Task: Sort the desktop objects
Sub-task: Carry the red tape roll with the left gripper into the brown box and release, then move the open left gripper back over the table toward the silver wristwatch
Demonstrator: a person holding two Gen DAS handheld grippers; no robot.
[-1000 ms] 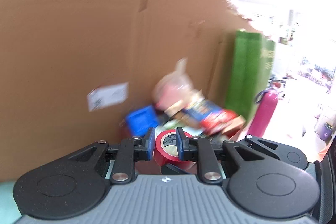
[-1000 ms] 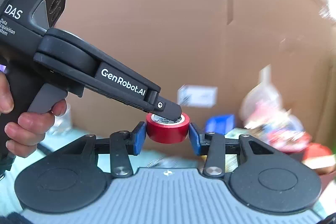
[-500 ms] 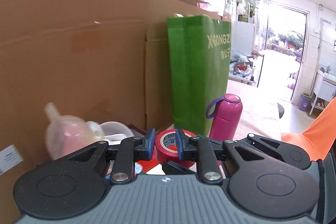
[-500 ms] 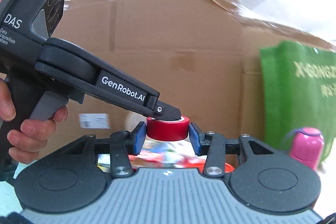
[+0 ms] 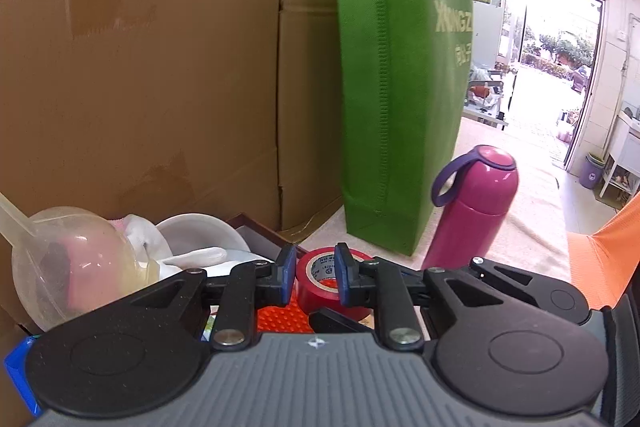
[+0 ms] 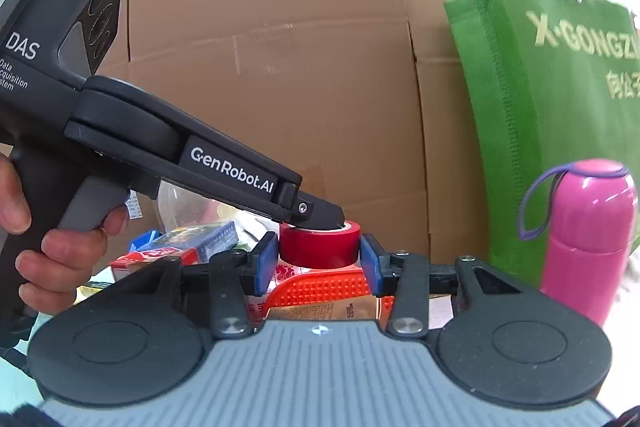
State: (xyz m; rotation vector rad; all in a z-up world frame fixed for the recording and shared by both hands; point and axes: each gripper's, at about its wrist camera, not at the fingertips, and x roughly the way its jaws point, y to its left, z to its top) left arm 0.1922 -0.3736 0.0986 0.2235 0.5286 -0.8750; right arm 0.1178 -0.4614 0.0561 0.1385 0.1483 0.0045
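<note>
A red tape roll (image 5: 320,281) is pinched through its wall by my left gripper (image 5: 314,275), one blue pad in the core and one outside. In the right wrist view the same tape roll (image 6: 319,247) hangs from the left gripper's tip (image 6: 320,217), and my right gripper (image 6: 319,261) stands around it with its blue pads close on both sides; I cannot tell if they touch. The roll is held above an orange studded item (image 6: 324,287) in a cluttered tray.
A tall cardboard box (image 5: 160,87) stands behind. A green bag (image 5: 400,107) and a pink flask (image 5: 472,211) stand to the right on a pale cloth. A clear plastic container (image 5: 68,259), white bowl (image 5: 196,235), card boxes (image 6: 188,243) and a blue bin (image 5: 16,367) lie left.
Both grippers swung right with the tape roll, from facing the cluttered tray to facing the green bag and pink flask. The grip on the tape looks unchanged.
</note>
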